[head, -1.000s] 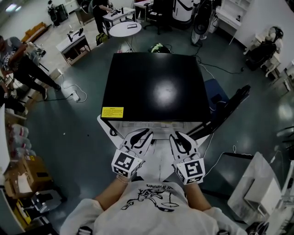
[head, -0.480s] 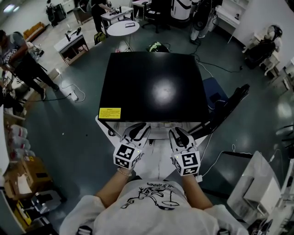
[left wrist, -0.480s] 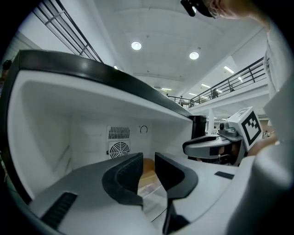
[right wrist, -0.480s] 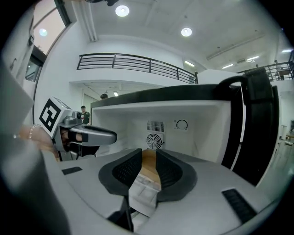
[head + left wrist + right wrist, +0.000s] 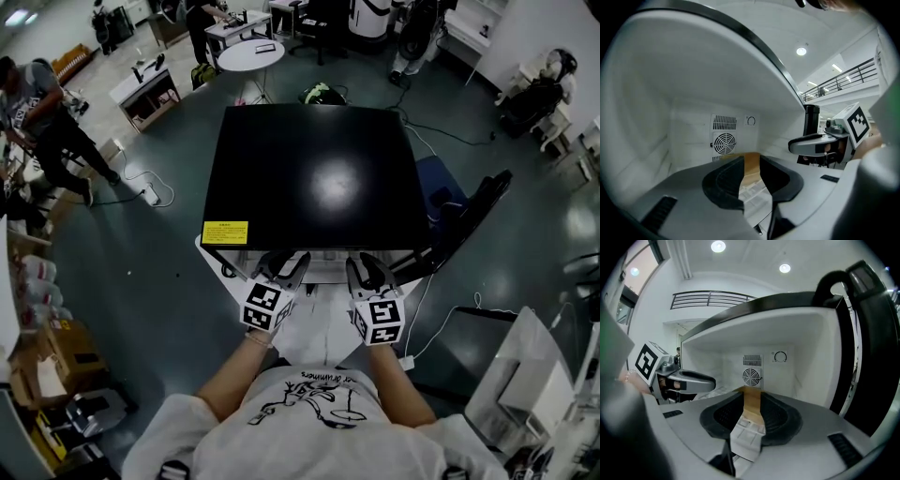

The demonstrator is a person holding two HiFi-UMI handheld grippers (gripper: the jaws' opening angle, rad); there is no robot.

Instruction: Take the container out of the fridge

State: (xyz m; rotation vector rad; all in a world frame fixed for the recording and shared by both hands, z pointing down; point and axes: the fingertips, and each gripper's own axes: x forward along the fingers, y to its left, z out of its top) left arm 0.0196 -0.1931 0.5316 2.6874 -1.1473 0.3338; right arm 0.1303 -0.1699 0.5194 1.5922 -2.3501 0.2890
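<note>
Container (image 5: 752, 401) centred inside open fridge (image 5: 309, 173)

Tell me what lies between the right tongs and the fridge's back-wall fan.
A tan container, seen in the right gripper view through the gap of the right tongs, in front of the fan.

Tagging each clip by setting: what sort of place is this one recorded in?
Probably an open lab or workshop hall, not a home kitchen: the black-topped compact fridge stands alone on a glossy dark floor, with a round white table and loose cables nearby.
</note>
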